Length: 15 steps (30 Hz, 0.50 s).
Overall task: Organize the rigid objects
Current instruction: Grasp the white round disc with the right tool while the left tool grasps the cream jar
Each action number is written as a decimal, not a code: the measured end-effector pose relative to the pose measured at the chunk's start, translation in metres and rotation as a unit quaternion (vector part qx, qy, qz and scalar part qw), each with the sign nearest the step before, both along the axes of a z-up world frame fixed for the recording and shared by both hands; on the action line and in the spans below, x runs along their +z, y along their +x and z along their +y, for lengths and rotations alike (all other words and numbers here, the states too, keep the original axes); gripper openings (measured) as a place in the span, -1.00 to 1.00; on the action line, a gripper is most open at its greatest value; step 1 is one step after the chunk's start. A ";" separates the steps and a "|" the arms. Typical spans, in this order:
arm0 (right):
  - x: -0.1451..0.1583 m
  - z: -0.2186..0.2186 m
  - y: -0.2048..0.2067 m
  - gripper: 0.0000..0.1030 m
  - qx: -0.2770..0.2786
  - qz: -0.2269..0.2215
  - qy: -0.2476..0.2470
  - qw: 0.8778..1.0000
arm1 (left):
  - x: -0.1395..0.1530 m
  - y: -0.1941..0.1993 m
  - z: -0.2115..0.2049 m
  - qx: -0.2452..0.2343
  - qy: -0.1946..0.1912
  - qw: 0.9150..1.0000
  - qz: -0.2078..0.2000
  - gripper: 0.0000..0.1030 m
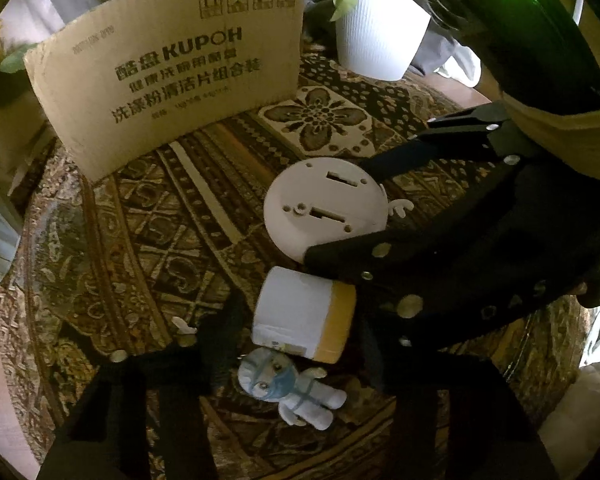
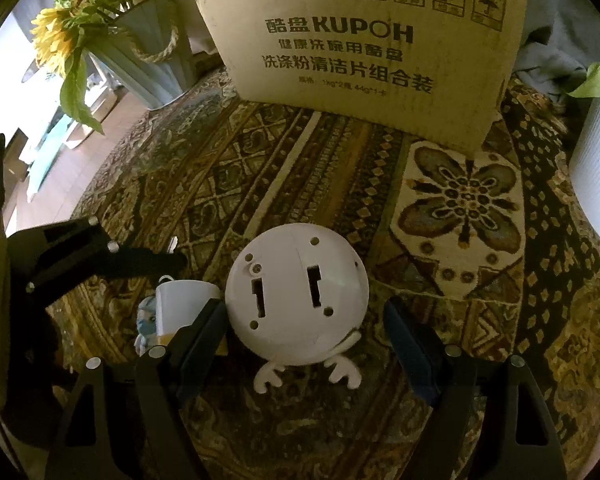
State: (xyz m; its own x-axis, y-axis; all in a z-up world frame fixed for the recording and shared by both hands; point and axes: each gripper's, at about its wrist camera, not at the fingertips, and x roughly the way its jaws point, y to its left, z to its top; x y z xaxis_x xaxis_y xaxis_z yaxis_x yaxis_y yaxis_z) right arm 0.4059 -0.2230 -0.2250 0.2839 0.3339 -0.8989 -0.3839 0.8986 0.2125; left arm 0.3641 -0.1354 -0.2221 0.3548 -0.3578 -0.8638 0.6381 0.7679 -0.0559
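A: Where's the round white toy [image 2: 298, 294]?
B: On the patterned surface [image 2: 260, 184], in front of the KUPOH cardboard box [image 2: 364, 48], flat base up (2 slots showing). The right gripper [image 2: 304, 344] is spread wide around it, neither finger touching.
A: And the left gripper [image 1: 296, 336]?
B: Released too, straddling the white bottle with a yellow cap [image 1: 304, 316], which lies beside the toy. A masked figurine [image 1: 292, 390] lies just by the bottle.

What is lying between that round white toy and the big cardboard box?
Nothing but bare patterned tablecloth lies between the round white toy and the cardboard box; the right wrist view shows it clearly.
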 end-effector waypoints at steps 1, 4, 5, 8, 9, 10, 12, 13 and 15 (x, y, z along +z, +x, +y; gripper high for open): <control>0.000 0.001 0.000 0.58 0.001 -0.001 0.000 1.000 | -0.001 0.000 0.000 0.000 -0.002 1.000 0.001 -0.13; -0.002 0.003 0.003 0.58 0.000 -0.001 0.003 1.000 | -0.001 -0.001 0.001 0.007 -0.010 1.000 0.003 -0.15; -0.003 0.003 0.004 0.58 0.000 -0.001 0.005 1.000 | -0.001 0.000 0.002 0.010 -0.013 1.000 0.007 -0.16; -0.005 0.004 0.006 0.58 -0.002 0.002 0.008 1.000 | -0.001 0.001 0.003 0.021 -0.022 0.999 0.014 -0.17; -0.007 0.004 0.007 0.58 -0.003 0.003 0.007 1.000 | -0.001 0.001 0.003 0.024 -0.023 0.999 0.015 -0.17; -0.009 0.004 0.008 0.58 -0.004 0.005 0.009 1.000 | -0.001 0.001 0.004 0.026 -0.025 0.999 0.015 -0.17; -0.009 0.003 0.007 0.53 -0.007 -0.002 0.012 1.000 | -0.001 0.001 0.004 0.032 -0.027 0.999 0.016 -0.17; -0.009 0.003 0.007 0.48 -0.006 -0.003 0.013 1.000 | -0.001 0.001 0.005 0.034 -0.028 0.999 0.016 -0.17; -0.009 0.002 0.006 0.46 -0.005 -0.006 0.017 1.000 | -0.001 0.001 0.006 0.038 -0.029 0.999 0.017 -0.17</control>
State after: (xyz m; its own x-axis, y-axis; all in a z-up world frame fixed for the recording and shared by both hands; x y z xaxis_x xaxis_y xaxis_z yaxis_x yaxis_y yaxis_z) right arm 0.4119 -0.2207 -0.2336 0.2981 0.3609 -0.8837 -0.3771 0.8950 0.2383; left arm 0.3650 -0.1299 -0.2235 0.3545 -0.3806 -0.8541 0.5750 0.8090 -0.1218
